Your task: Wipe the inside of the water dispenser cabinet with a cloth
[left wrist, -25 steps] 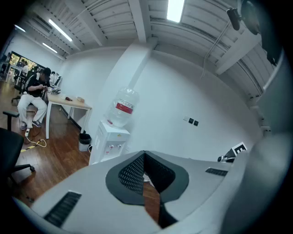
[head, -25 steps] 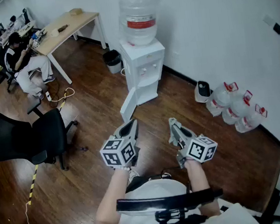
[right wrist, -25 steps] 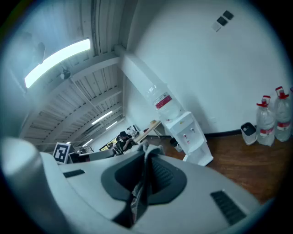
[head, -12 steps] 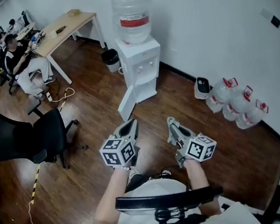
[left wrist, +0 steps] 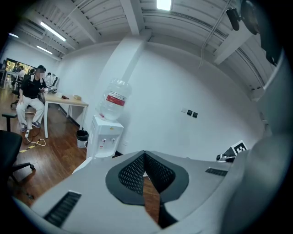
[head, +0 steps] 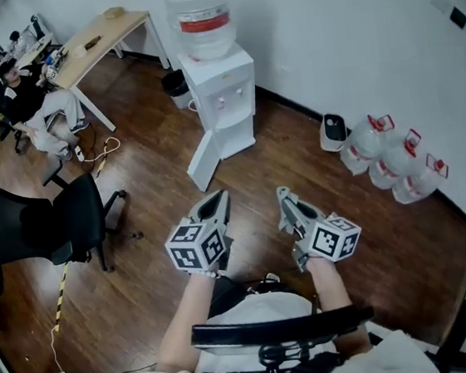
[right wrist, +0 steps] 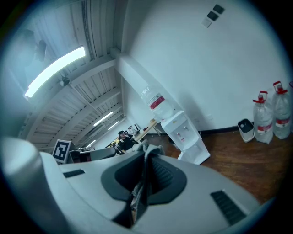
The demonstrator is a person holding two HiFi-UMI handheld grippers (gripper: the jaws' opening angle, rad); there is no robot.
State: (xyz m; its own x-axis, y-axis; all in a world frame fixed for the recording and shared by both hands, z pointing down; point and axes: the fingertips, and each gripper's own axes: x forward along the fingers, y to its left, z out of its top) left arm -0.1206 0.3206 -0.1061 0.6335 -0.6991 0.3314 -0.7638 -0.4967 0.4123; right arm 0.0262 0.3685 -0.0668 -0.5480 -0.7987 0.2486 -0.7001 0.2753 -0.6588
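In the head view, the water dispenser (head: 220, 91) is seen against the white wall (head: 348, 26), well apart from both grippers. One large clear bottle (head: 196, 10) is inverted on top of it. A red label (head: 198, 23) is carried on this bottle, but its print is too small to be read. The cabinet door (head: 201, 162) at the foot is swung open to the left; what lies inside the cabinet cannot be made out. One black bin (head: 175, 83) is set just beside the dispenser, its contents unseen. Further right along the wall, at least three spare bottles (head: 393, 163) with red-and-white caps are clustered. One small white container (head: 333, 132) with a dark top is placed beside them. The left gripper (head: 218, 200) and the right gripper (head: 284, 196) are held side by side over the wood floor (head: 136, 293).

In the left gripper view, the jaws are brought together at the tips with nothing between them. Only floor is shown through the slit behind. The dispenser is framed far off, above and left of the tips.

In the right gripper view, the jaws are pressed together on a grey cloth (right wrist: 145, 148). It is seen poking out above the tips and again lower in the slit. Two of the spare bottles can be counted at the right edge.
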